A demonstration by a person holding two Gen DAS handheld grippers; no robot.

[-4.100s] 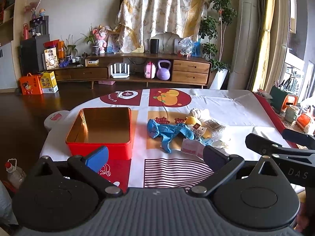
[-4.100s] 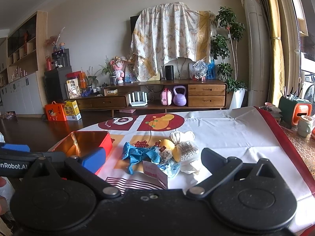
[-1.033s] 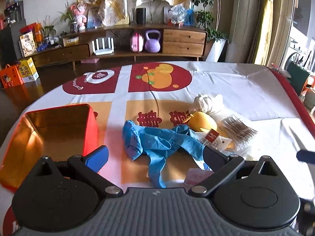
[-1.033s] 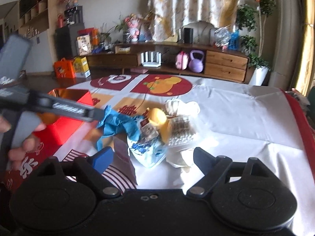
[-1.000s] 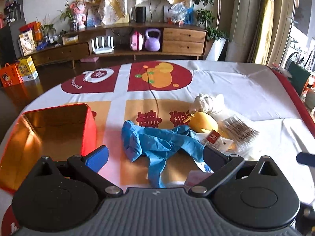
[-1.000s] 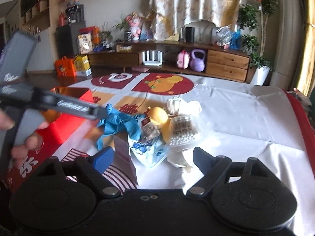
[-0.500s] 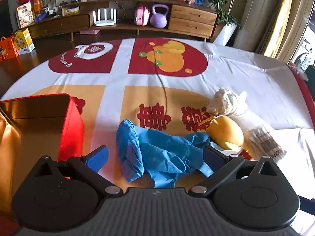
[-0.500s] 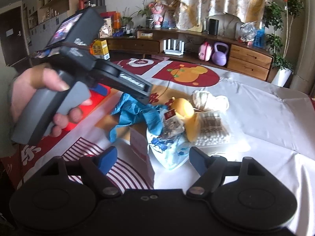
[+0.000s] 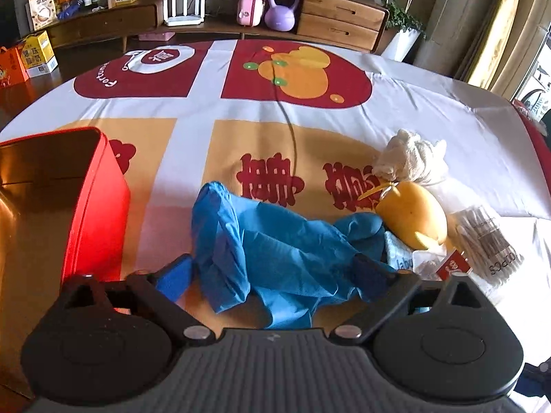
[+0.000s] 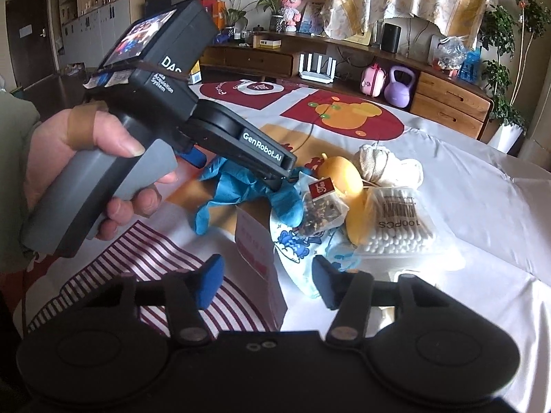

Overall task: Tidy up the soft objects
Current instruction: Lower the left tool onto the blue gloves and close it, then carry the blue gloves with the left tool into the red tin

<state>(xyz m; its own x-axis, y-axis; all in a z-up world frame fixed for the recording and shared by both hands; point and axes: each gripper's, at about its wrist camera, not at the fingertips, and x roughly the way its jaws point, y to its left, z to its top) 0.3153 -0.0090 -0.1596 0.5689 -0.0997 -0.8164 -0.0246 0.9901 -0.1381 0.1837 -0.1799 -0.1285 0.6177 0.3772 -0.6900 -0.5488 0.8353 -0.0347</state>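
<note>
Crumpled blue gloves point(image 9: 272, 241) lie on the tablecloth, and my left gripper point(image 9: 272, 272) is open with its fingers either side of them, low over the cloth. The gloves also show in the right wrist view point(image 10: 241, 189), partly hidden by the left gripper body point(image 10: 220, 137). My right gripper point(image 10: 267, 284) is open, astride a pink-and-white box point(image 10: 258, 258) and a printed cloth mask point(image 10: 303, 251). A yellow soft toy point(image 9: 411, 215), a white cloth bundle point(image 9: 409, 161), a tea bag point(image 10: 320, 206) and a cotton swab pack point(image 10: 399, 220) lie close by.
An open red tin box point(image 9: 82, 203) with a gold inside stands at the left of the table. A person's hand point(image 10: 86, 161) holds the left gripper. A wooden sideboard point(image 9: 241, 10) with a purple kettlebell point(image 9: 280, 10) stands beyond the table.
My left gripper has moved forward and down until its open fingers straddle the blue gloves. My right gripper has moved closer to the box and the mask.
</note>
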